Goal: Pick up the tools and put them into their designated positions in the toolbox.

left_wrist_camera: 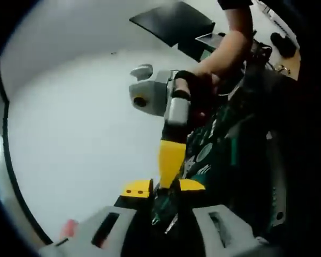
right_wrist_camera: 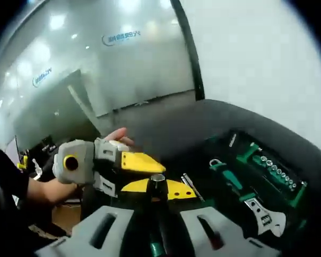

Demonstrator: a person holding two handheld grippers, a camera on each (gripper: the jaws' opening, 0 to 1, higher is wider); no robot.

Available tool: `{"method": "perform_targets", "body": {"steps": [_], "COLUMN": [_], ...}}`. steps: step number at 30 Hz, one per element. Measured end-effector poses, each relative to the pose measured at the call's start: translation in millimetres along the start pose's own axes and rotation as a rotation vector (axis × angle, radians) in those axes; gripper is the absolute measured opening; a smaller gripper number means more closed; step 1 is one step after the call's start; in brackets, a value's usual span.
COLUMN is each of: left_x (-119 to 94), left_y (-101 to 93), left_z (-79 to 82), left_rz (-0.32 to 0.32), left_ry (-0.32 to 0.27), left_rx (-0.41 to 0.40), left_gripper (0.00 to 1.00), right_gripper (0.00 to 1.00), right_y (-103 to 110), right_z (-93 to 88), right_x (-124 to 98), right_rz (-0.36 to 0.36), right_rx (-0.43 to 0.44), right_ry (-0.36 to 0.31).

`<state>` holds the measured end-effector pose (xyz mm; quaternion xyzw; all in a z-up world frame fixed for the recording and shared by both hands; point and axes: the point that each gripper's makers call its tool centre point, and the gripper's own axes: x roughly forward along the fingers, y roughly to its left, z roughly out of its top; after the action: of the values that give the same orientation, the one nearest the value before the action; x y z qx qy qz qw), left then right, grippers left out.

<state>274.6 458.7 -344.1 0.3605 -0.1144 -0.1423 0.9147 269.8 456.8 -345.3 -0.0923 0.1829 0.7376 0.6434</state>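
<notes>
Judging from how things lay, the job looked partly done: the open toolbox (right_wrist_camera: 289, 160) already had many tools sitting in their slots, and one tool was being put in. In the right gripper view, just ahead and to the right of the right gripper (right_wrist_camera: 158, 225), an adjustable wrench (right_wrist_camera: 262, 211) lay in its bed, a row of small shiny sockets (right_wrist_camera: 278, 171) sat in a green strip beyond it, and a green-handled tool (right_wrist_camera: 230, 176) lay between them and the fingers. Some dark slots looked bare, so more tools may have been left to place, but I could not tell how many. The right gripper's fingers were closed on a dark tool with a round metal end (right_wrist_camera: 157, 184), which stuck up right between them. The left gripper (right_wrist_camera: 150, 176), with yellow fingers, came in from the left and its tips sat on both sides of that same tool, very near or touching it. In the left gripper view, the left gripper (left_wrist_camera: 165, 188) had its yellow fingers closed around a dark green tool (left_wrist_camera: 163, 206), and the right gripper (left_wrist_camera: 171, 155) reached down to it from above, held by a gloved hand (left_wrist_camera: 203, 88). The white worktop (left_wrist_camera: 80, 123) spread out to the left of the fingers. On the far glass wall there was some blue writing (right_wrist_camera: 120, 37), but it was too blurry to read.
</notes>
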Motion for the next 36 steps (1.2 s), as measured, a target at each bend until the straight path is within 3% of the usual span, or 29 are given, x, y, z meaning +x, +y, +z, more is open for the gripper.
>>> {"method": "perform_targets", "body": {"steps": [1, 2, 3, 5, 7, 8, 11, 13, 14, 16, 19, 21, 23, 25, 29, 31, 32, 36], "left_x": [-2, -3, -5, -8, -7, -7, -7, -12, -17, -27, -30, -25, -18, -15, -15, -17, -17, -17], "left_y": [3.2, 6.5, 10.9, 15.3, 14.2, 6.6, 6.6, 23.8, 39.3, 61.6, 69.8, 59.7, 45.5, 40.4, 38.6, 41.6, 42.7, 46.0], "left_z": [-0.4, -2.0, -2.4, -3.7, -3.0, -7.0, -20.0, -27.1, -22.1, -22.7, -43.3, -58.8, -57.5, -51.9, -51.0, -49.2, -49.1, -52.4], "left_rz": [0.009, 0.021, 0.030, 0.050, 0.037, 0.006, 0.002, 0.063, 0.114, 0.184, 0.219, 0.191, 0.143, 0.117, 0.107, 0.113, 0.115, 0.122], "left_ry": [0.003, 0.014, 0.021, 0.028, 0.019, 0.046, 0.115, 0.146, 0.090, 0.033, 0.102, 0.189, 0.214, 0.185, 0.187, 0.172, 0.167, 0.167], "left_rx": [-0.071, -0.097, -0.108, -0.168, -0.181, -0.218, -0.242, -0.309, -0.399, -0.505, -0.522, -0.479, -0.414, -0.434, -0.450, -0.470, -0.478, -0.497], "left_gripper": [0.18, 0.18, 0.18, 0.18, 0.18, 0.18, 0.16, 0.16, 0.16, 0.16, 0.16, 0.16, 0.16, 0.16, 0.16, 0.16, 0.16, 0.15], "right_gripper": [0.06, 0.00, 0.00, 0.00, 0.00, 0.00, 0.01, 0.04, 0.05, 0.05, 0.06, 0.09, 0.15, 0.15, 0.16, 0.16, 0.16, 0.16], "right_y": [0, -8, -18, -24, -36, -40, -39, -42, -43, -44, -46, -46, -42, -39, -35, -35, -31, -18], "right_z": [-0.4, 0.4, 1.5, -6.7, -22.6, -23.2, -9.4, 0.5, 1.5, 2.9, -4.7, -11.2, -14.3, -19.7, -24.4, -15.6, -14.6, -12.1], "right_x": [-6, -14, -28, -44, -46, -48, -51, -46, -41, -34, -19, -10, -1, 6, 16, 23, 27, 35], "right_rz": [-0.004, -0.027, -0.083, -0.125, -0.159, -0.173, -0.164, -0.158, -0.154, -0.148, -0.115, -0.071, 0.014, 0.113, 0.270, 0.285, 0.324, 0.419], "right_rx": [-0.008, -0.038, -0.061, -0.142, -0.152, -0.151, -0.106, -0.134, -0.172, -0.262, -0.368, -0.481, -0.571, -0.576, -0.612, -0.616, -0.579, -0.593], "right_ry": [-0.011, -0.015, -0.048, -0.056, 0.005, 0.003, -0.026, -0.034, -0.005, 0.040, 0.133, 0.195, 0.241, 0.297, 0.376, 0.347, 0.362, 0.369]}}
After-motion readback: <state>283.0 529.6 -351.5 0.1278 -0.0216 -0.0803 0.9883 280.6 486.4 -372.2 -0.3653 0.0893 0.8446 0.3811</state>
